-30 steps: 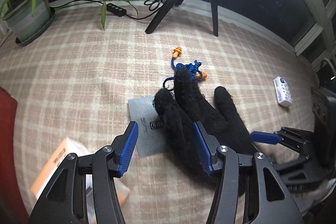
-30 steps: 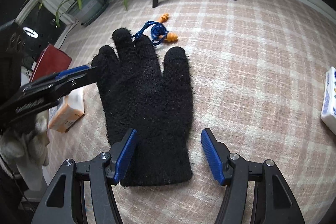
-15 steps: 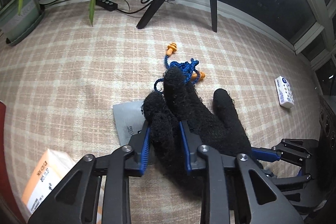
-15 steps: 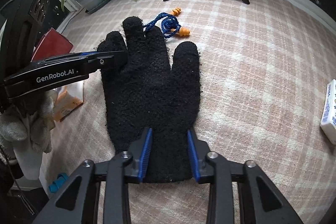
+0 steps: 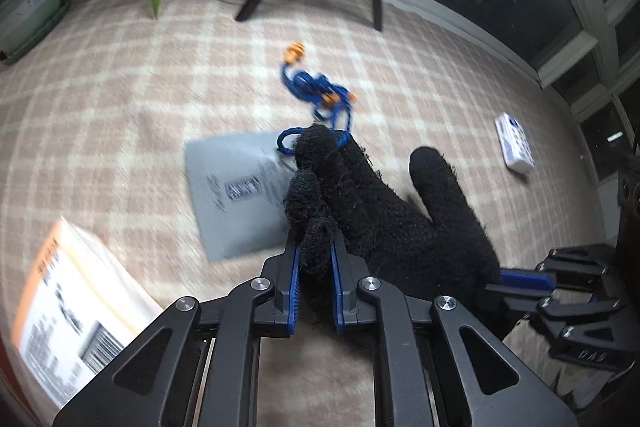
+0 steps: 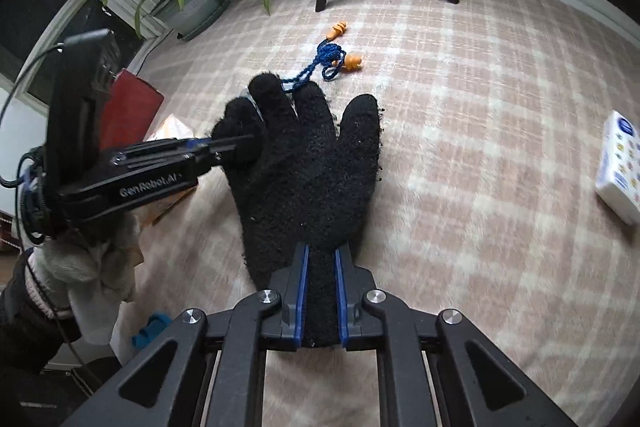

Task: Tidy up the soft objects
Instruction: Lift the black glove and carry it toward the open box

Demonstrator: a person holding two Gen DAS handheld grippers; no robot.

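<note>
Glove: black knit glove (image 6: 308, 171) is spread over the checked carpet (image 6: 480, 147), fingers pointing away towards the corded earplugs (image 6: 334, 57); a loop of the blue cord lies touching its fingertips.
Left tongs: left tongs (image 5: 314, 267) are clenched on the outer finger of the glove, which is bunched up between the blue pads.
Right tongs: right tongs (image 6: 321, 291) are clenched on the cuff edge — knit fabric is seen pressed between both pads.
Underneath: a grey flat packet (image 5: 236, 191) lies partly under the glove's finger side.
Nearby: an orange-and-white box (image 5: 68, 311) sits near the left tongs; a white tissue pack (image 6: 618, 167) lies well apart to the right.
Step in hand: the glove is judged to be just gripped at two points, ready to be lifted or folded.
Next move: both grips would need to be raised together and kept taut — the cord loop may be dragged along, so a slow lift is called for.
</note>
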